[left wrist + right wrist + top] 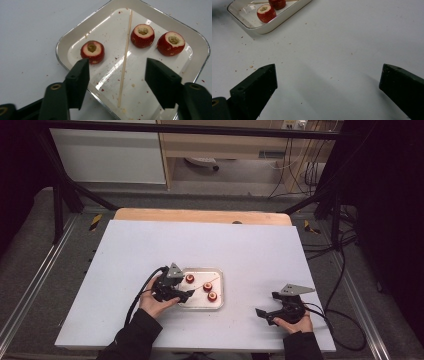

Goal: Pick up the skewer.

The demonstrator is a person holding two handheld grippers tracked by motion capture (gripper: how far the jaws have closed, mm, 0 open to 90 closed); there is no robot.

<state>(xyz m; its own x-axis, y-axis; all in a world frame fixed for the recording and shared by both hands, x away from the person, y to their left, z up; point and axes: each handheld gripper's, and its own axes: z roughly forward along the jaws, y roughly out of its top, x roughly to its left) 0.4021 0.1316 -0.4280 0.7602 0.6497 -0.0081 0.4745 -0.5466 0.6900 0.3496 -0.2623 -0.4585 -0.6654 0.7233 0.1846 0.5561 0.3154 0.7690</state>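
On the desk (200, 250), the left gripper (186, 295) reaches over a white tray (218, 272) holding three red fruits (207, 286); the right gripper (264, 312) rests apart.

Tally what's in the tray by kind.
Cored red fruits: 3
Wooden skewer: 1
Total in the tray: 4

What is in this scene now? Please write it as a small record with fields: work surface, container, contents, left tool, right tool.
work surface: white table, scattered with crumbs
container: shallow white rectangular tray with a metallic rim
contents: three cored red fruit pieces, one thin wooden skewer lying flat
left tool: over the tray, jaws apart on either side of the skewer, not touching it
right tool: open above bare table, away from the tray
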